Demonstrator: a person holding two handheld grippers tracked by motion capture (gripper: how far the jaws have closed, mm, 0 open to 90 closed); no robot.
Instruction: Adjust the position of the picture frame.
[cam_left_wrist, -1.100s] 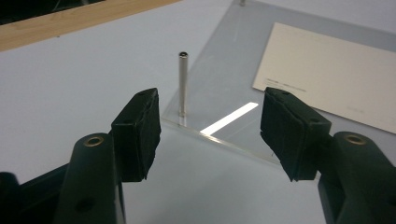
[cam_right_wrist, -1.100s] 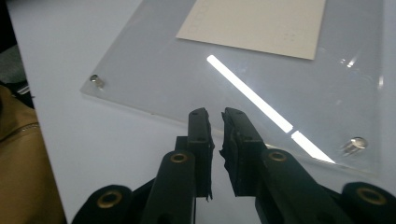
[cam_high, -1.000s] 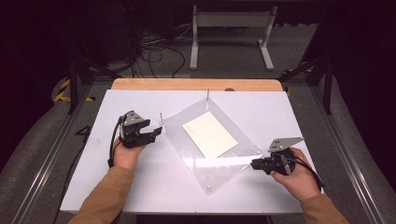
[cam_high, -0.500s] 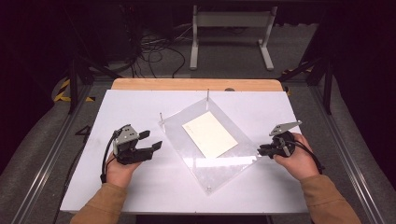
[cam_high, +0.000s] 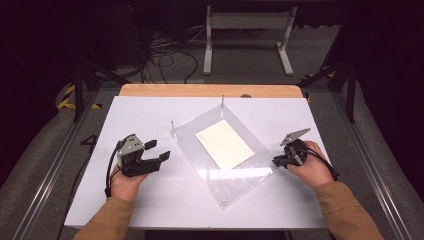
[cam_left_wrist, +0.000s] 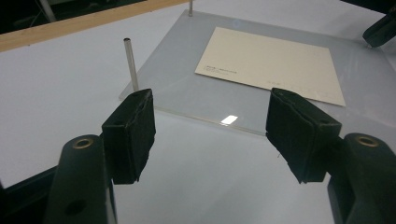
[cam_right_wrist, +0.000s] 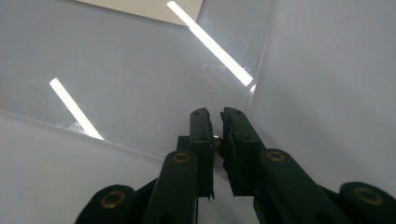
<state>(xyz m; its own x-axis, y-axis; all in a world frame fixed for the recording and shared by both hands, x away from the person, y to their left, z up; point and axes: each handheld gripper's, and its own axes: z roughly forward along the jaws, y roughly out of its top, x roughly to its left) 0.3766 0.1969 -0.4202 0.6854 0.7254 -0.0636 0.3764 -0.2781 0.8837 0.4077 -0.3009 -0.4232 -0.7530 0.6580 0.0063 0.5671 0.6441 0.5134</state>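
Left gripper (cam_high: 157, 150) backs off to plate's (cam_high: 235, 175) 8 o'clock, jaws wide, empty | right gripper (cam_high: 276, 161) shifts to 3 o'clock corner, jaws just closing on small pin (cam_right_wrist: 216, 138) | likely seating it there.

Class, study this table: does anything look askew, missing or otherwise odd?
The clear plate lies turned cornerwise to the white table. Only two corners carry upright metal posts; the near corner shows just a small fitting. The cream card lies flat.

A white table (cam_high: 150, 115) with a wooden far edge (cam_high: 210, 90) stands on grey carpet (cam_high: 45, 160). Beyond it, a white metal stand (cam_high: 247, 30) and tangled black cables (cam_high: 170, 52) sit in a dark room. Yellow-black hazard tape (cam_high: 66, 96) marks the floor at left.
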